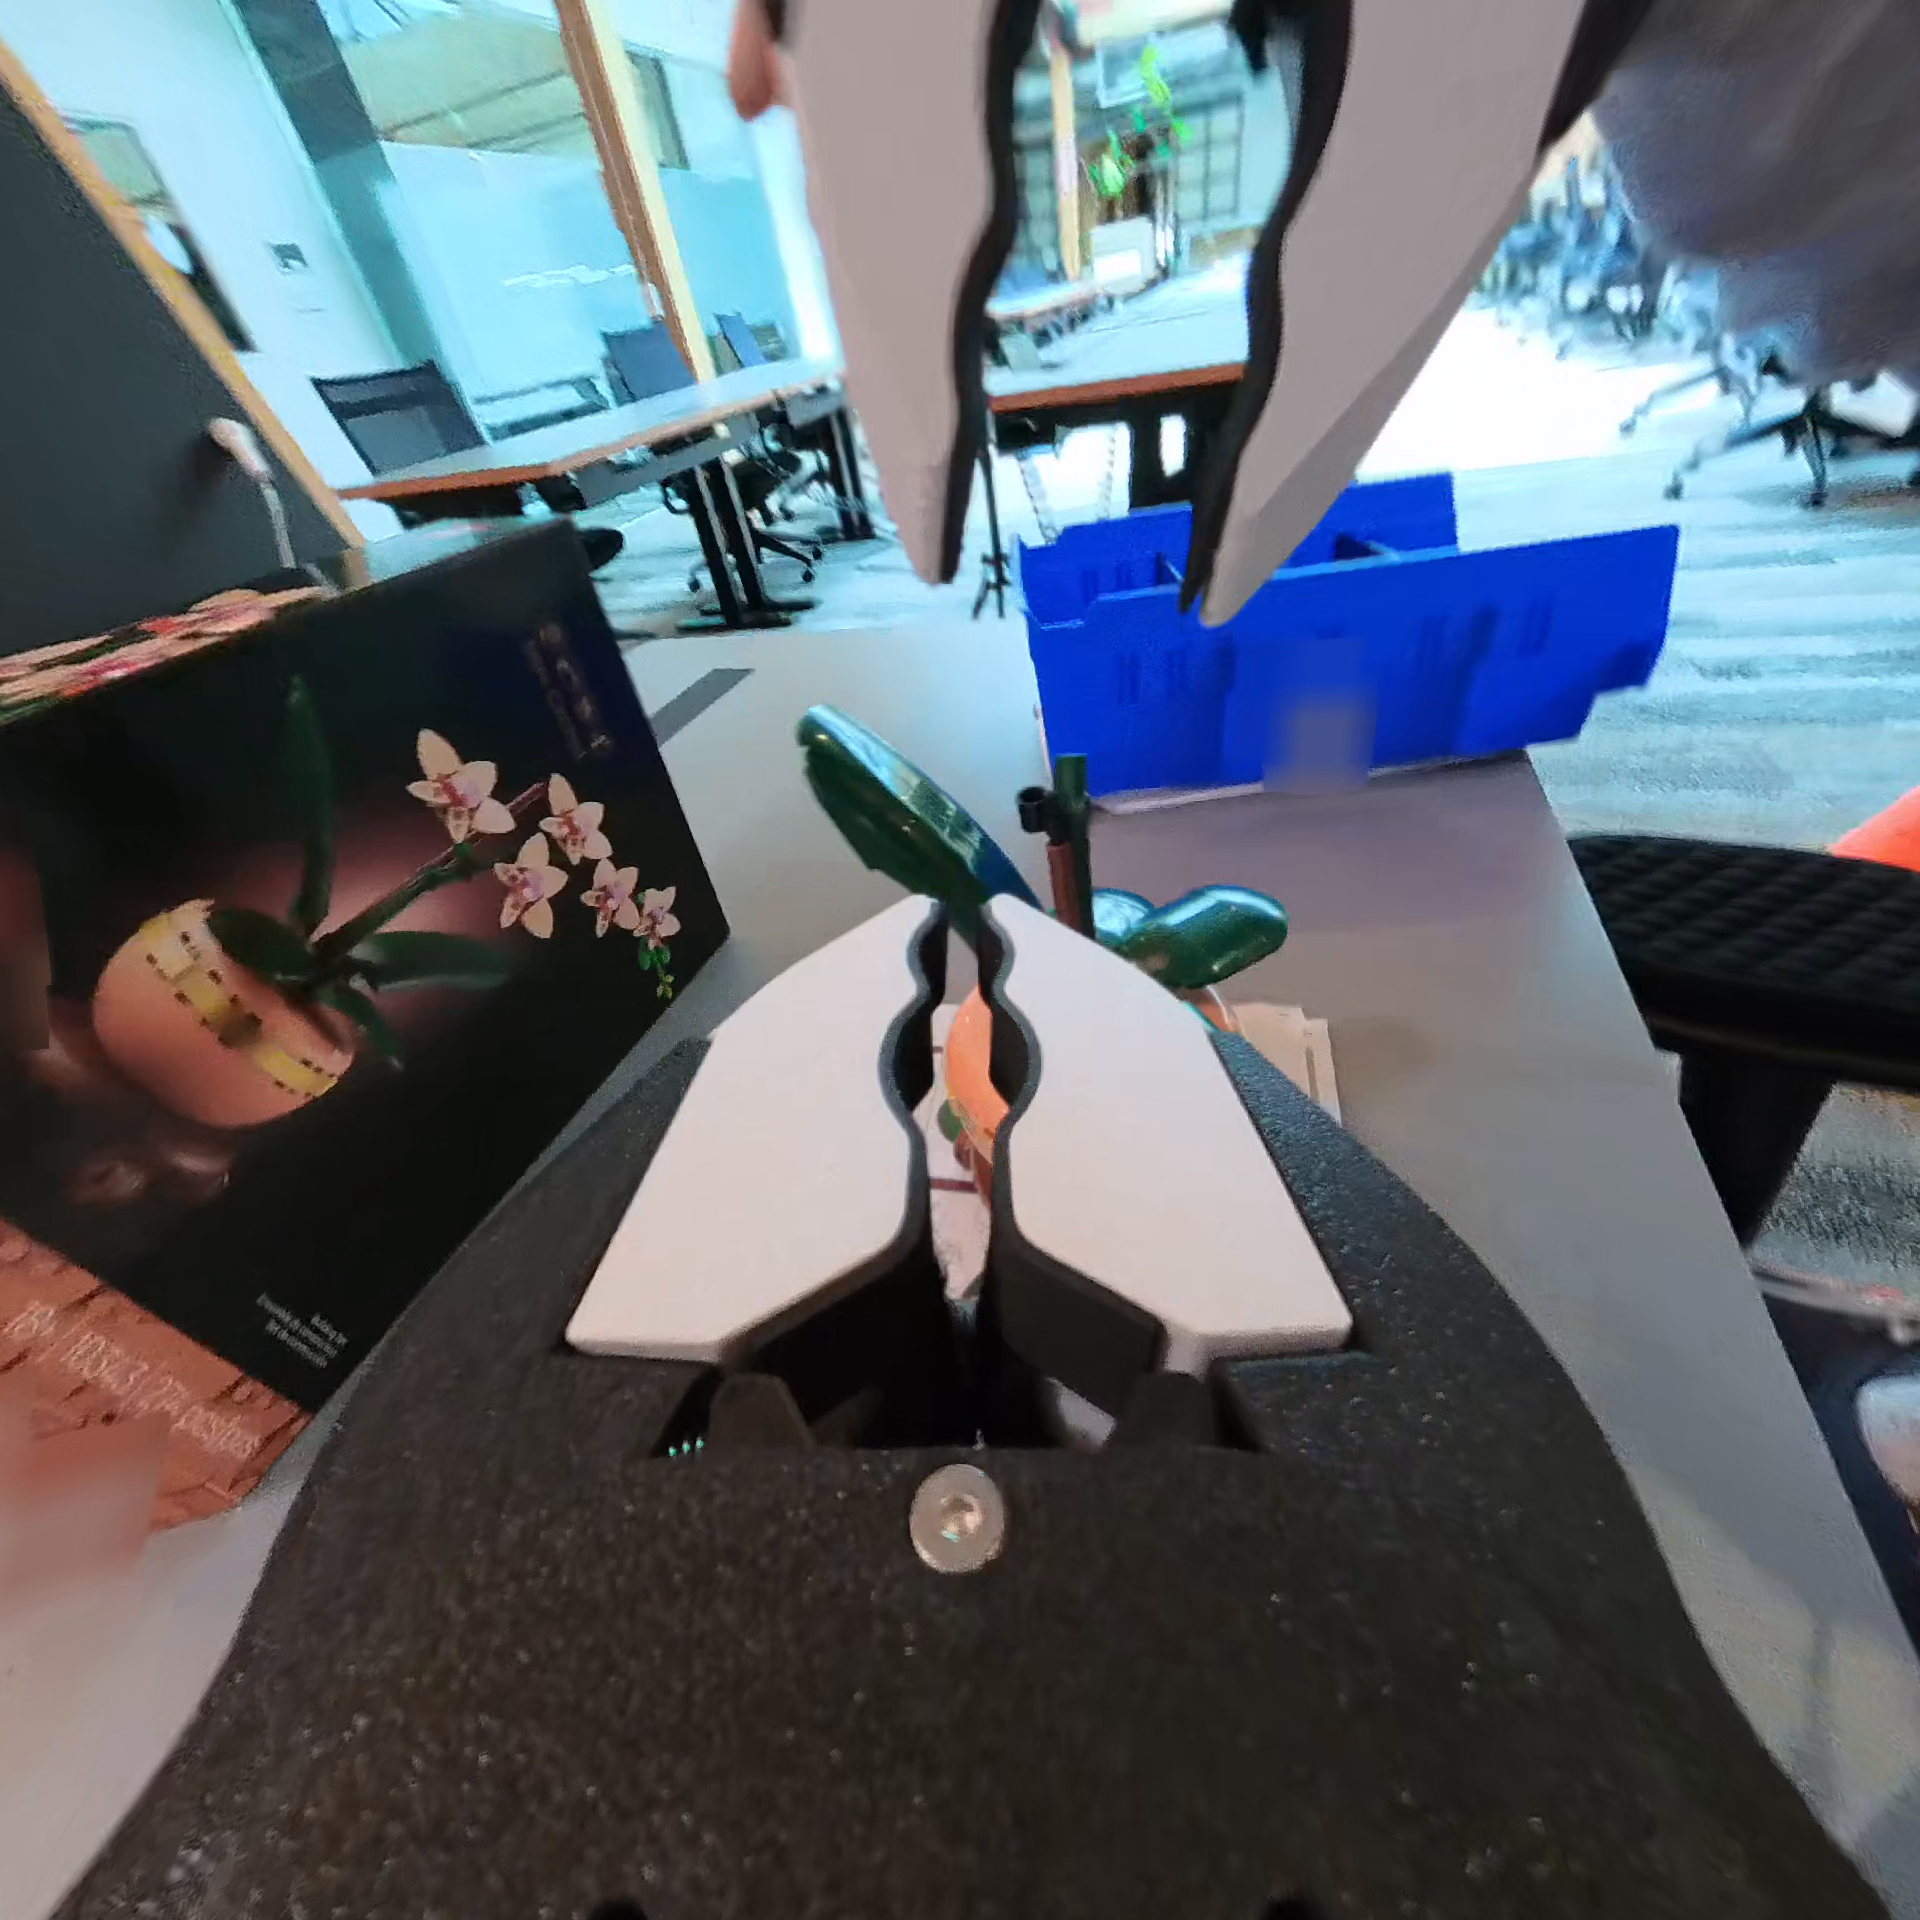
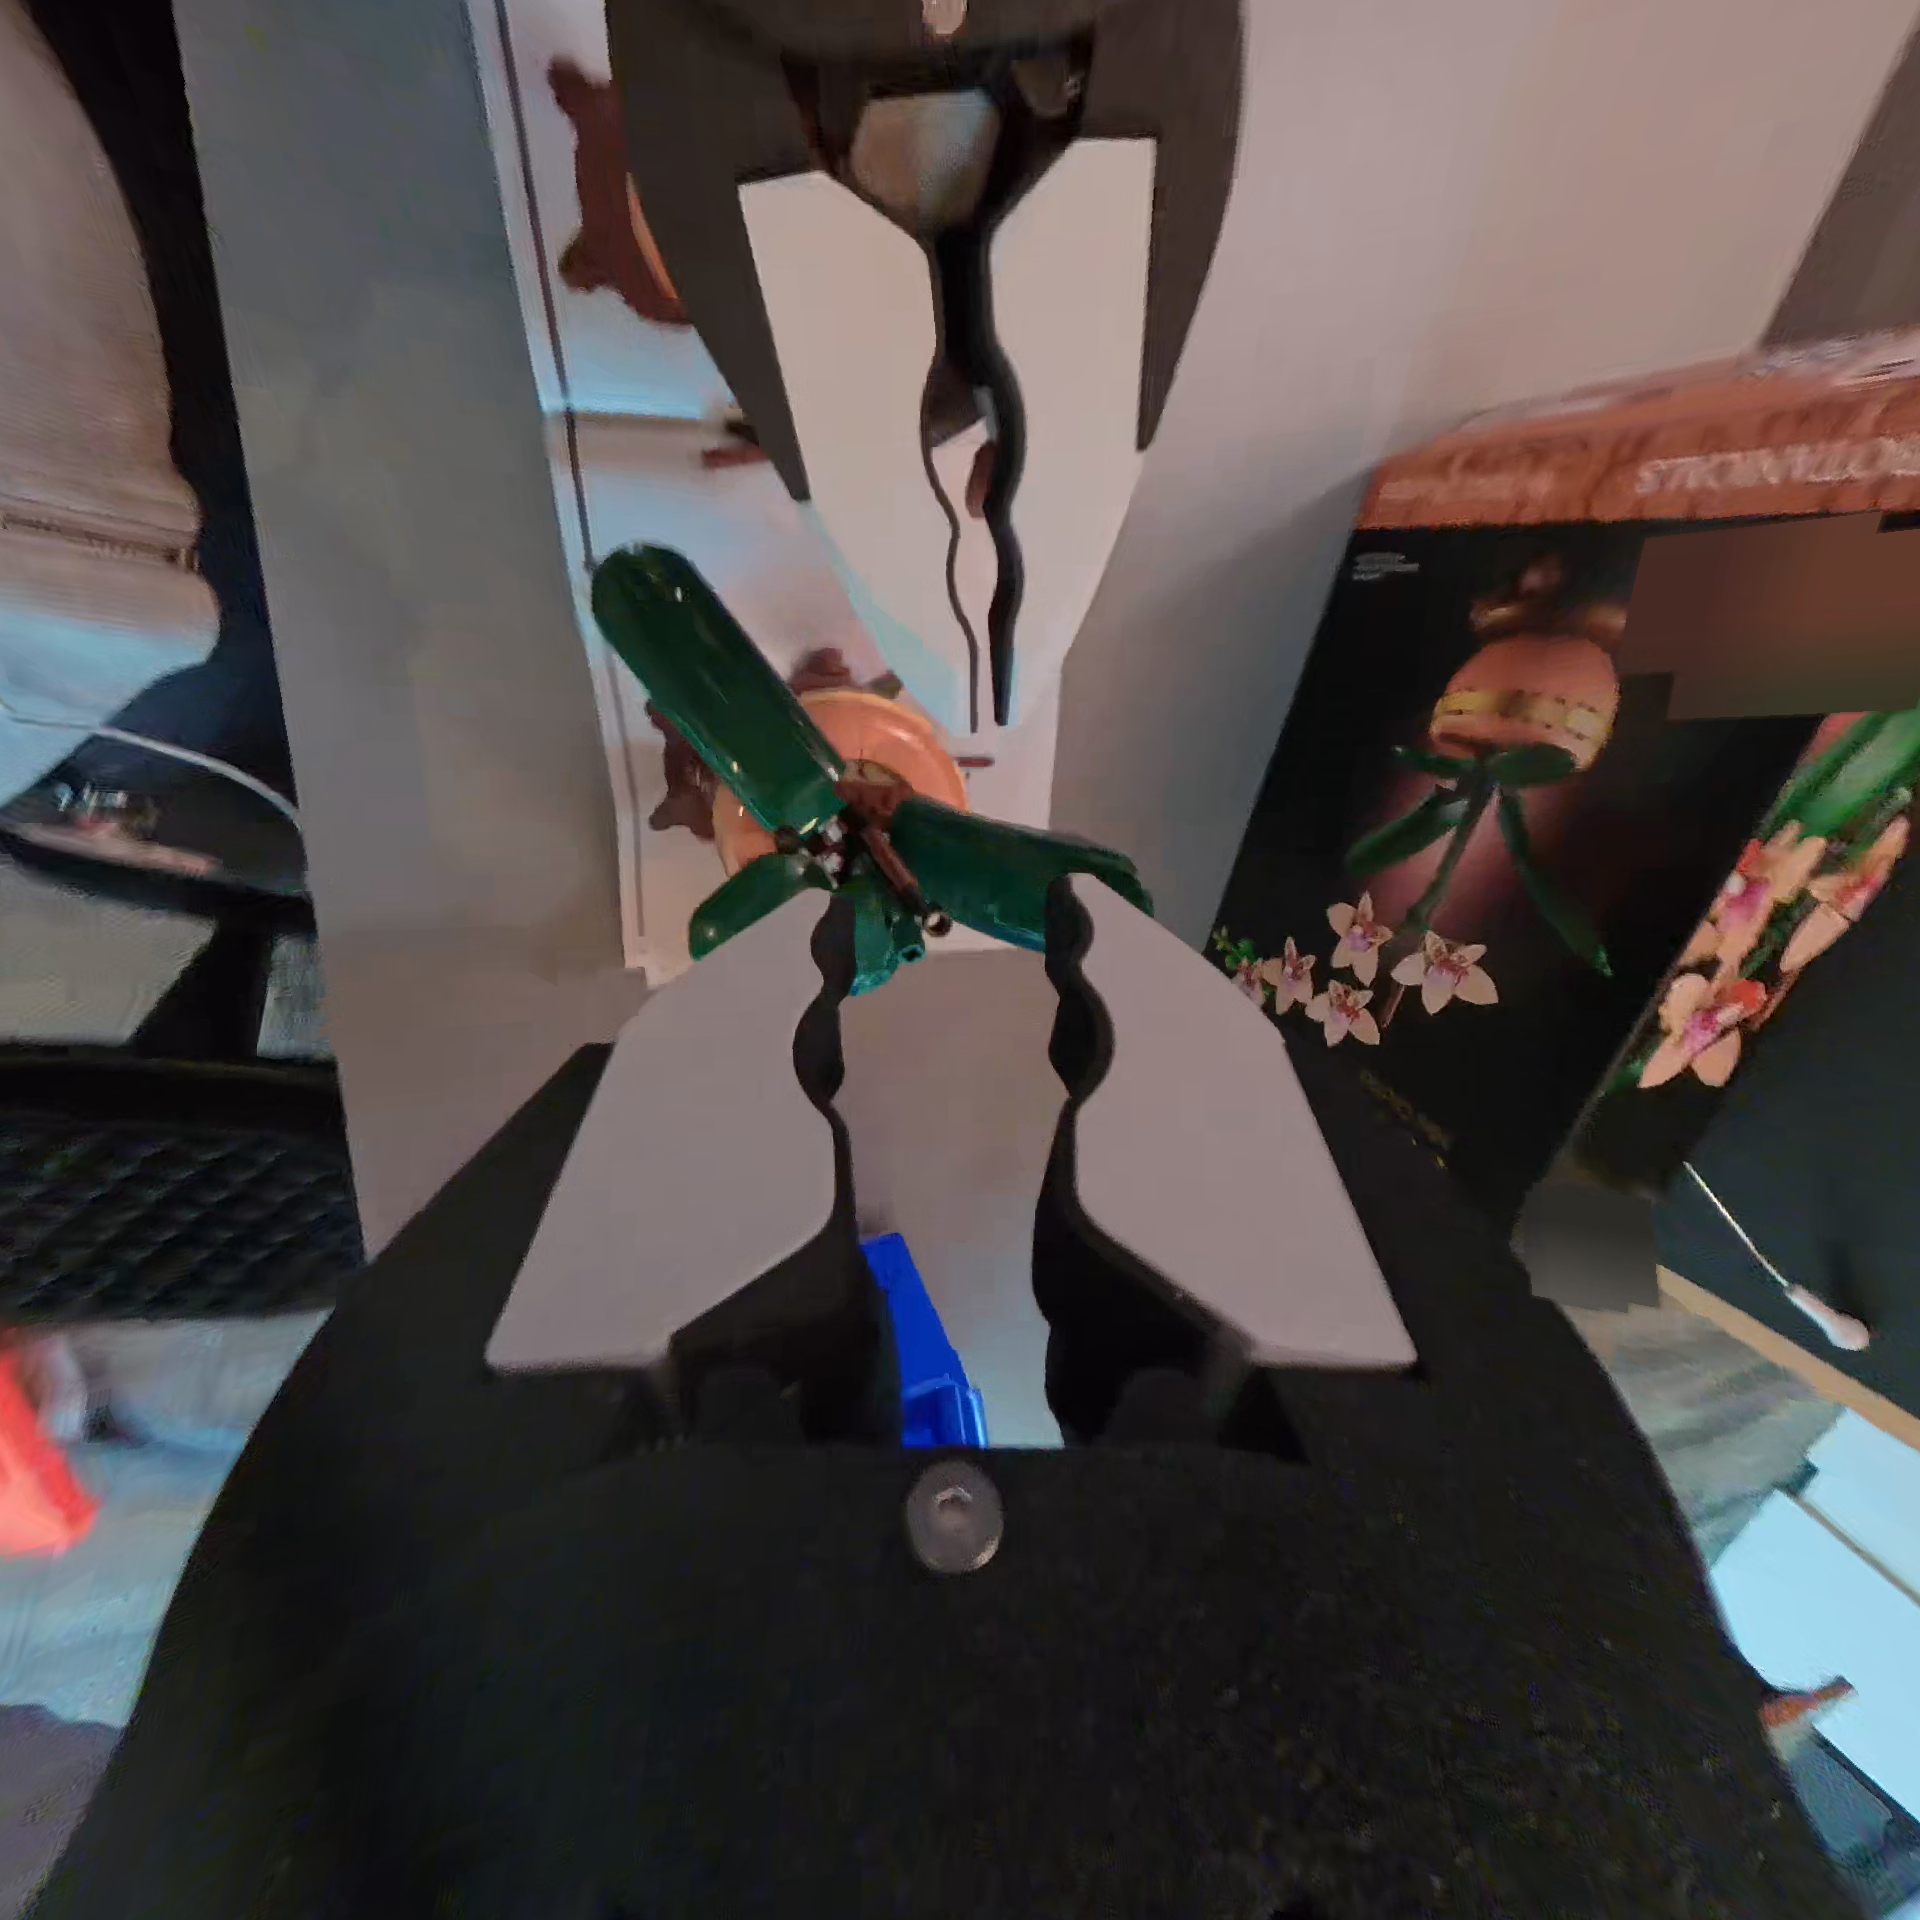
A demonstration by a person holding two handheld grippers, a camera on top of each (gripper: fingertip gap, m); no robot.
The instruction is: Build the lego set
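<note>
Two grippers, one partly built lego orchid, one box, one bin.

Left gripper (image 1: 961, 920): fingers nearly together, a narrow wavy gap between them, tips at the base of a dark green leaf (image 1: 894, 805); whether they actually pinch it cannot be told.

Right gripper (image 2: 945, 914): fingers apart, nothing between them, poised just above the plant; in the left wrist view it hangs down from above (image 1: 1070, 592), likewise spread.

Lego orchid (image 2: 852, 821): peach round pot (image 2: 883, 738) standing on the grey bench (image 1: 1403, 935), mid-surface, between the two grippers; several dark green leaves fanned from a brown centre; a green and brown stem (image 1: 1070, 842) rising upright beside the long leaf.

Set box (image 1: 343, 914): dark, printed with a pot of pale flowers, standing at the bench's left edge, near the plant but apart from it.

Blue bin (image 1: 1351, 644): plastic, with dividers, at the far edge of the bench.

White paper sheets (image 1: 1288, 1049): lying under and beside the pot.
</note>
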